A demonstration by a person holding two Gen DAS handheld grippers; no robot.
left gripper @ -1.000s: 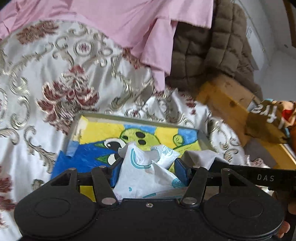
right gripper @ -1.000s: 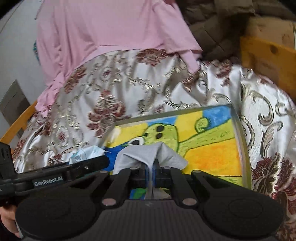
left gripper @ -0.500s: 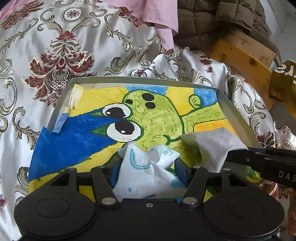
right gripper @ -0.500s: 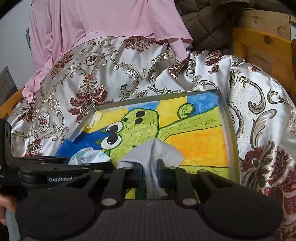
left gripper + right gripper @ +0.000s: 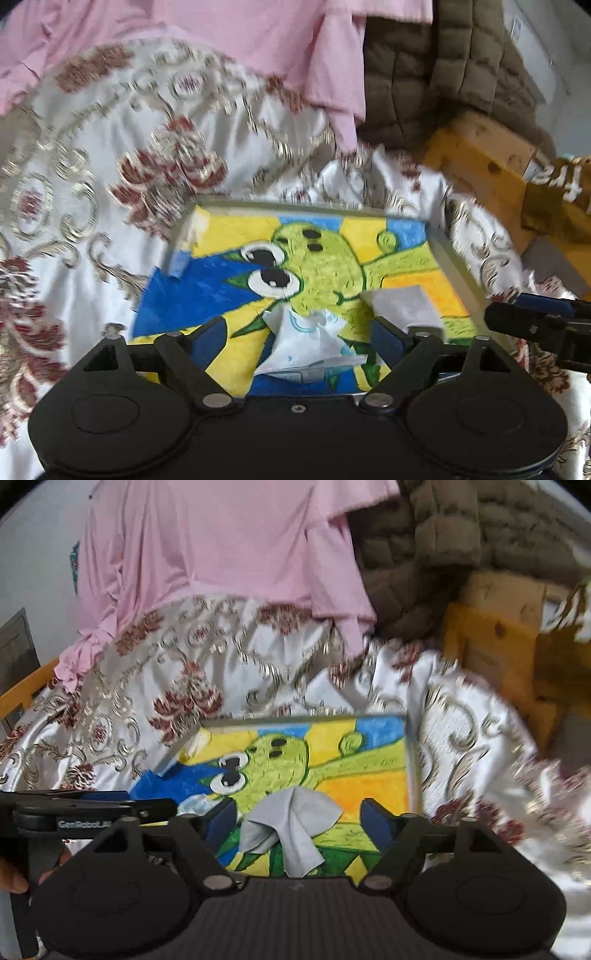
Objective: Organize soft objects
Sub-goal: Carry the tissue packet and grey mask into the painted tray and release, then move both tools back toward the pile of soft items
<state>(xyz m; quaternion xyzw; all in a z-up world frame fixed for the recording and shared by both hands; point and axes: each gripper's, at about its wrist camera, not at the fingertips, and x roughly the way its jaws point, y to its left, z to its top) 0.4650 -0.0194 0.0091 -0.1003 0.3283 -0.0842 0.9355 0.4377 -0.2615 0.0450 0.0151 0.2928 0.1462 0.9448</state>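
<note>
A shallow tray (image 5: 460, 271) with a yellow, blue and green cartoon lining lies on the patterned bedspread; it also shows in the right wrist view (image 5: 413, 760). A white tissue packet with teal print (image 5: 308, 345) lies on the tray between the spread fingers of my open left gripper (image 5: 297, 338). A grey cloth (image 5: 291, 823) lies crumpled on the tray between the spread fingers of my open right gripper (image 5: 297, 821); the cloth also shows in the left wrist view (image 5: 404, 304). Neither gripper holds anything.
A pink garment (image 5: 221, 539) and a brown quilted jacket (image 5: 443, 535) lie at the back of the bed. A yellow wooden frame (image 5: 476, 162) and a brown printed item (image 5: 557, 195) are at the right. The white bedspread with red flowers (image 5: 92, 192) surrounds the tray.
Both grippers have opened wide, letting go of the tissue packet and the grey cloth, which now rest on the tray. Both views have pulled back slightly.
</note>
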